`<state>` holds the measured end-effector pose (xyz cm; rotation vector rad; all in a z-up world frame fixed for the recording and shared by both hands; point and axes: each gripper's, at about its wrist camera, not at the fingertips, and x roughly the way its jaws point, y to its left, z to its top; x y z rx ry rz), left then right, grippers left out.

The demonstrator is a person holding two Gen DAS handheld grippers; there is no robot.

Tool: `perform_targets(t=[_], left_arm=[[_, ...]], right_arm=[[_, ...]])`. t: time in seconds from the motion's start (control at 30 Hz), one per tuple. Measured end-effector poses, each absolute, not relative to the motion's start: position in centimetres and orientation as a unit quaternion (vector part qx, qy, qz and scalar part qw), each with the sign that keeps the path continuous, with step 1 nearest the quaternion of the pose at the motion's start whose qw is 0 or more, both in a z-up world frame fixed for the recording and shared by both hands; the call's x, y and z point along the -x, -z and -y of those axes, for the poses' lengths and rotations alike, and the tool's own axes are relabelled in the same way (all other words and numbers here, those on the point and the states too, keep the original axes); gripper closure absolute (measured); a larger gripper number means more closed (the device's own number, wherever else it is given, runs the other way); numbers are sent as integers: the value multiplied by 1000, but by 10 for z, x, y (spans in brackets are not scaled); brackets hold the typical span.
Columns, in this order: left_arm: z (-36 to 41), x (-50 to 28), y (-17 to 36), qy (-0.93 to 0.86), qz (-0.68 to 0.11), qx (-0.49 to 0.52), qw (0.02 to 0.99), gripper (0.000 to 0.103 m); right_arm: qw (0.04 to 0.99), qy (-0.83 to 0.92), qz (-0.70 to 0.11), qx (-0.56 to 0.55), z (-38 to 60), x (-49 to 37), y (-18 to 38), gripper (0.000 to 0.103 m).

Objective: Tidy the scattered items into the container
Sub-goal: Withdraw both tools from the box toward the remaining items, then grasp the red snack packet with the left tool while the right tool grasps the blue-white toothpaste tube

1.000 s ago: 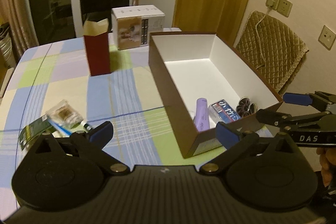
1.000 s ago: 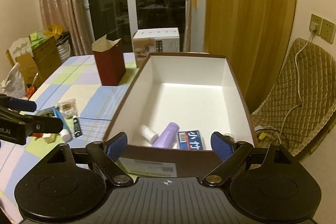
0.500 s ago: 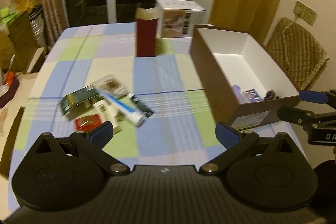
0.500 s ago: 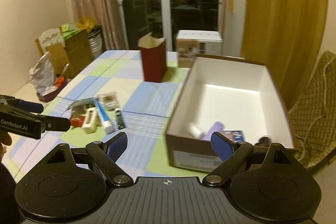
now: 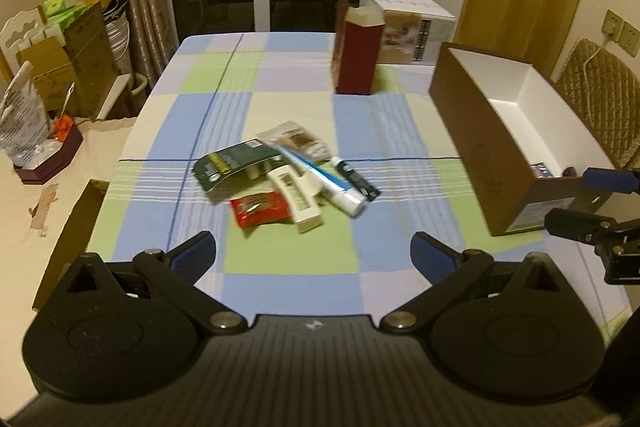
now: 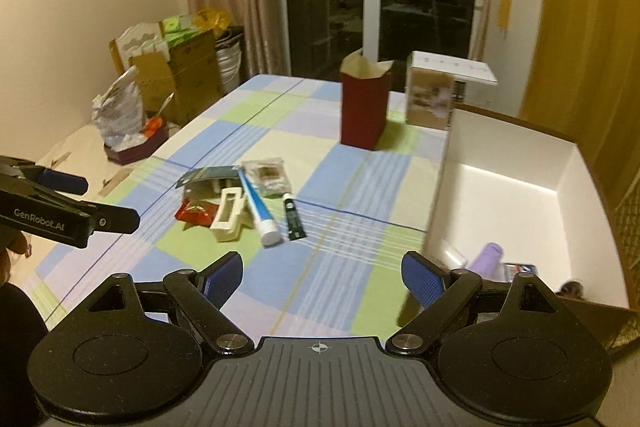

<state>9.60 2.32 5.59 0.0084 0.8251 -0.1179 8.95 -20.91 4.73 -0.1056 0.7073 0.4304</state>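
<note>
A pile of loose items lies mid-table: a dark green packet (image 5: 232, 163), a red sachet (image 5: 261, 209), a cream plastic holder (image 5: 296, 203), a blue-and-white tube (image 5: 320, 179), a small dark tube (image 5: 356, 179) and a clear snack bag (image 5: 298, 141). The pile also shows in the right wrist view (image 6: 244, 203). The brown box (image 5: 476, 147) with white inside stands at the right and holds a purple cylinder (image 6: 486, 259) and a blue pack (image 6: 520, 269). My left gripper (image 5: 312, 251) is open and empty, short of the pile. My right gripper (image 6: 322, 275) is open and empty beside the box.
A dark red open carton (image 5: 358, 53) and a white printed box (image 5: 412, 29) stand at the table's far side. A quilted chair (image 5: 600, 95) is right of the box. Cardboard boxes and bags (image 5: 60, 51) sit on the floor at the left.
Both grippers have swung left, away from the box and toward the pile of loose items, which now sits in the middle of both views. Both stayed open and empty.
</note>
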Motion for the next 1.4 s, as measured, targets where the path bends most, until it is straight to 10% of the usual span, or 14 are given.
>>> perform_targets(t=[0.8, 0.9, 1.4], left_arm=[[-63, -196, 41, 178, -407, -156, 882, 21], [-66, -208, 53, 194, -405, -172, 877, 23], [-63, -242, 84, 300, -403, -218, 837, 53]], right_arm=[[878, -252, -385, 132, 126, -187, 41, 12], [869, -266, -393, 145, 116, -203, 53, 36], [839, -304, -410, 187, 85, -247, 93, 51]])
